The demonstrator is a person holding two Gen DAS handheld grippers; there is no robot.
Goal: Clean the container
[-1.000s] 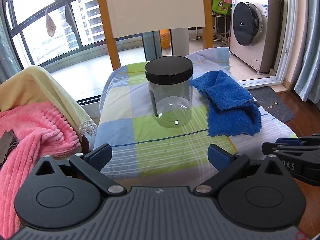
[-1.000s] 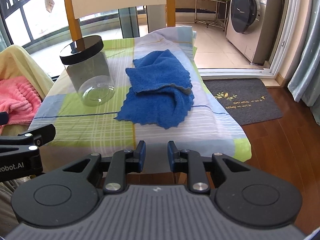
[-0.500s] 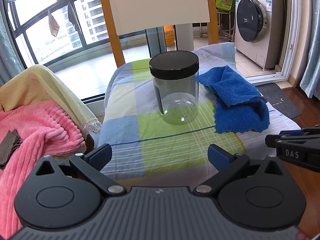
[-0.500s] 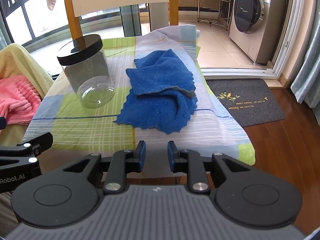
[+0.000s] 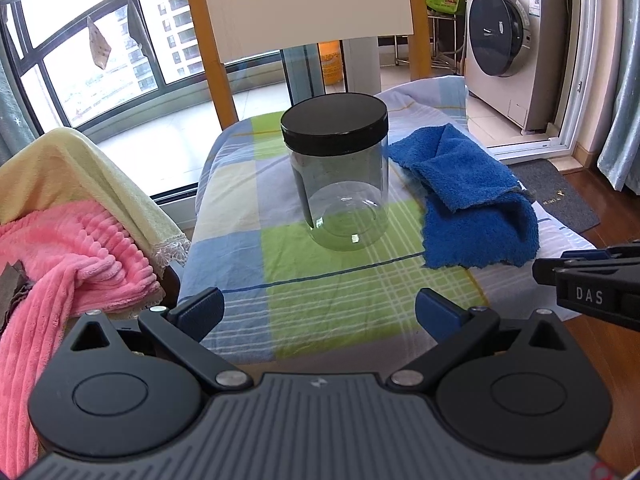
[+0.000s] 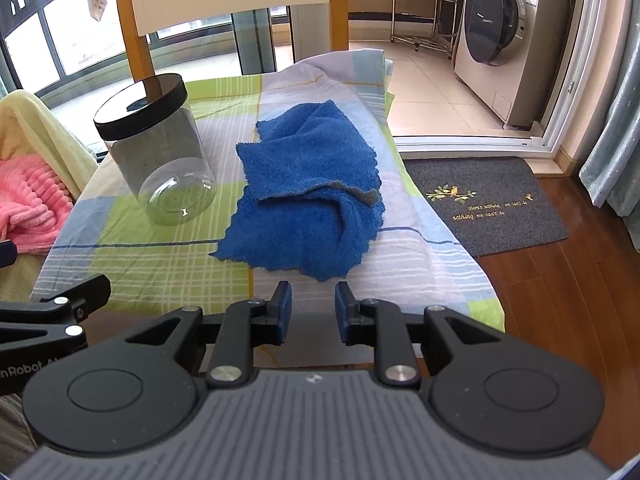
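A clear plastic jar with a black screw lid stands upright on a checked cloth; it also shows in the right wrist view. A crumpled blue towel lies just right of the jar, also in the right wrist view. My left gripper is wide open and empty, short of the jar and in line with it. My right gripper is empty with a narrow gap between its jaws, at the cloth's near edge just short of the towel.
The checked cloth covers a small table with a wooden chair back behind it. Pink and yellow blankets are piled at the left. A washing machine and a dark doormat are at the right, over wood floor.
Both grippers have moved forward toward the table; the jar and towel look larger and nearer. Neither jaw opening has changed.
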